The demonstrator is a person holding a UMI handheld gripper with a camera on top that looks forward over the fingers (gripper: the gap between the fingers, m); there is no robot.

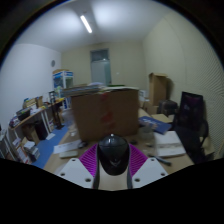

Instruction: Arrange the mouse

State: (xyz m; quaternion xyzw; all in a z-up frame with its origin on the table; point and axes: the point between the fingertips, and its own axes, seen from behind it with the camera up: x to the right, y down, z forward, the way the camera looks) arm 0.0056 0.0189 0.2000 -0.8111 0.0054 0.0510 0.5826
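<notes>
Both pink-padded fingers [92, 160] of the tongs [112, 165] are seen closed against the sides of a black mouse [113, 151], which is held between them above the desk [70, 158]. Beyond it, a large cardboard box [104, 113] is seen standing on the desk, and a black chair [191, 118] is seen beside it.

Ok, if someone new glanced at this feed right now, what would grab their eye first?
Most likely the dark mouse sitting between the gripper fingers, framed by their purple pads; whether the fingers press on it cannot be told. Next, the big cardboard box standing just beyond the mouse. Overhead, a lit ceiling light strip stands out.
</notes>
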